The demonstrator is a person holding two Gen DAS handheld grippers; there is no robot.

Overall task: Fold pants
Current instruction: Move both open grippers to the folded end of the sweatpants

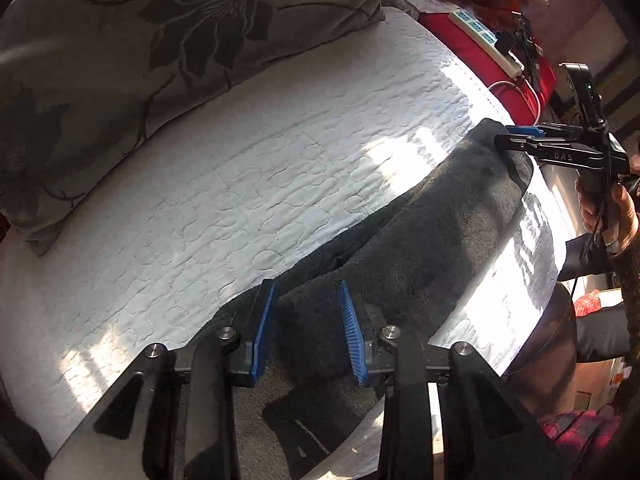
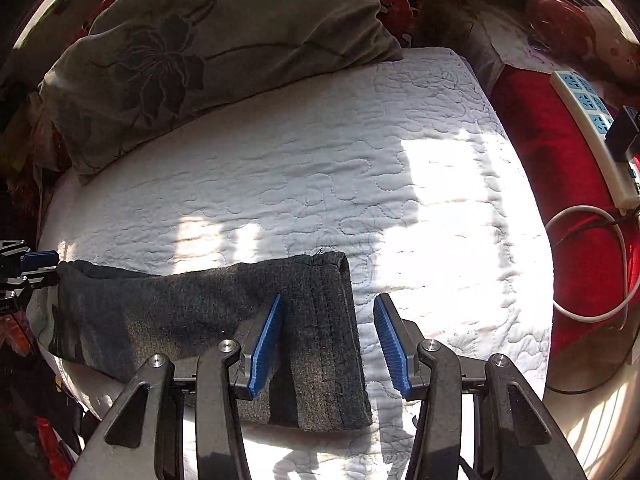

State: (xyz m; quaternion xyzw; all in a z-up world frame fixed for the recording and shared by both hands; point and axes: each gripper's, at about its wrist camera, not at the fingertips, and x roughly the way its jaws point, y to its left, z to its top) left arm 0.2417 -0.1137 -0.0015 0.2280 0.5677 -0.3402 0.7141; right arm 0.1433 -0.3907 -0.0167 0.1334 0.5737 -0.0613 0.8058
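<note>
Dark grey pants (image 1: 420,220) lie folded in a long band on a white quilted bed (image 1: 240,168). In the left wrist view my left gripper (image 1: 308,332) is open, its blue pads either side of a raised fold at the near end of the pants. My right gripper (image 1: 516,140) shows at the far end of the band. In the right wrist view the pants (image 2: 180,312) reach from the left edge to a hemmed end (image 2: 340,320). My right gripper (image 2: 332,344) is open, straddling that end. My left gripper (image 2: 36,264) shows at the far left.
A grey floral pillow (image 2: 192,56) lies at the head of the bed. A red cushion (image 2: 560,184) to the right carries a white power strip (image 2: 592,128) with cables. The bed edge runs close behind the pants.
</note>
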